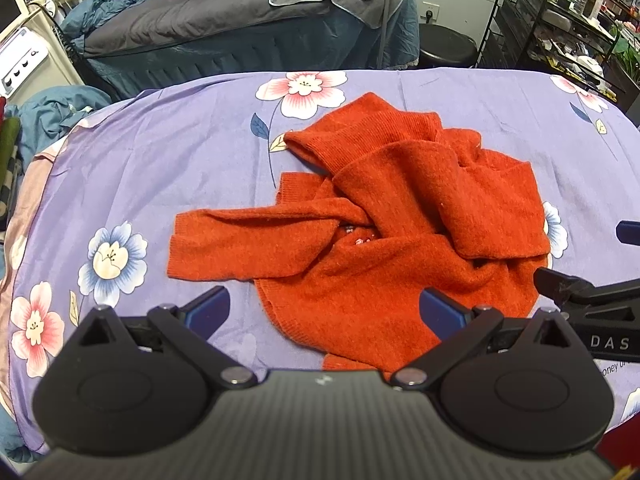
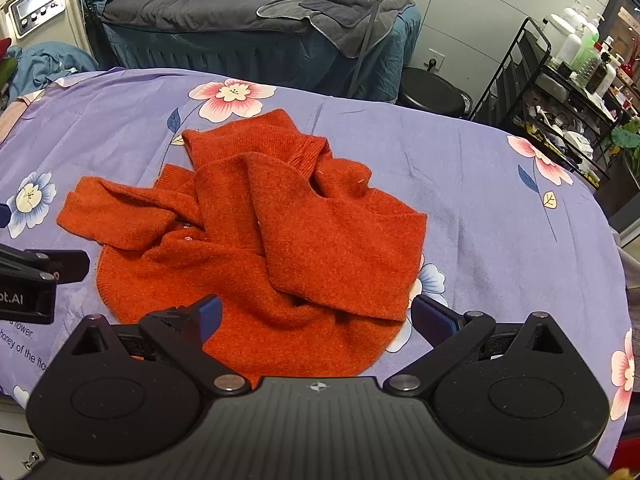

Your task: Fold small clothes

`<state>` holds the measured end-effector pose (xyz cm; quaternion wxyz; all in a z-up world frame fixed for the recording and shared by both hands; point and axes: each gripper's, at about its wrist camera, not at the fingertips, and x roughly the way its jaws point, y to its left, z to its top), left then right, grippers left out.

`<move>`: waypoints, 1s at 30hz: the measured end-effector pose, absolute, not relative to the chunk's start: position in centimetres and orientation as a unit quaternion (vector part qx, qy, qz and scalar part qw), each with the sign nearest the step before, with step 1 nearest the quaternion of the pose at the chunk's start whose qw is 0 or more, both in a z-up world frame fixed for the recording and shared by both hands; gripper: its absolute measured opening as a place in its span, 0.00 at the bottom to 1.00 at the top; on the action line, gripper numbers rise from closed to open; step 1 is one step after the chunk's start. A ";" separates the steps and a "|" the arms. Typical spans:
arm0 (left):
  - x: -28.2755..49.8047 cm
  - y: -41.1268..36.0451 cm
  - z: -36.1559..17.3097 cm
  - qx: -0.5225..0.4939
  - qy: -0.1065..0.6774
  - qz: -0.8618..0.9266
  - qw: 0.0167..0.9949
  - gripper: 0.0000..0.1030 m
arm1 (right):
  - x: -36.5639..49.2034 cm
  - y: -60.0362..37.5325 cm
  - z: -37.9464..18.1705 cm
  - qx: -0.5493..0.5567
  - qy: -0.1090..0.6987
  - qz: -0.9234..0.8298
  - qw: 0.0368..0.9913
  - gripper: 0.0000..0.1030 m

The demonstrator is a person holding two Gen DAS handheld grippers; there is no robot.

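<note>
While crumpled, orange sweater (image 1: 400, 216), sleeves crossed, floral sheet (image 1: 160, 152).

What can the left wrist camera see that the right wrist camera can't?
Only the left wrist view shows the right hand-held gripper, entering at its right edge. Only the right wrist view shows the left hand-held gripper, at its left edge, and the white pump bottles on the black wire rack. Both show the crumpled orange sweater on the purple floral sheet, with both hand-held grippers open and holding nothing.
</note>
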<state>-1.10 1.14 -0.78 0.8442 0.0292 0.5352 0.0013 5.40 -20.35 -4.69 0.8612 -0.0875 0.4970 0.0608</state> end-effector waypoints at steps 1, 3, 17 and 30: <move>-1.1 1.1 -0.8 0.031 0.536 0.002 0.844 1.00 | 5.4 -20.3 -4.7 -0.087 0.497 0.061 0.861 1.00; -1.1 1.0 -0.9 0.035 0.536 0.001 0.844 1.00 | 5.3 -20.4 -4.7 -0.085 0.498 0.061 0.861 1.00; -1.4 1.3 -1.2 0.037 0.541 -0.001 0.840 1.00 | 5.4 -20.3 -4.7 -0.076 0.498 0.059 0.862 1.00; -1.4 1.4 -1.1 0.043 0.539 0.006 0.841 1.00 | 5.3 -19.9 -4.4 -0.075 0.495 0.064 0.863 1.00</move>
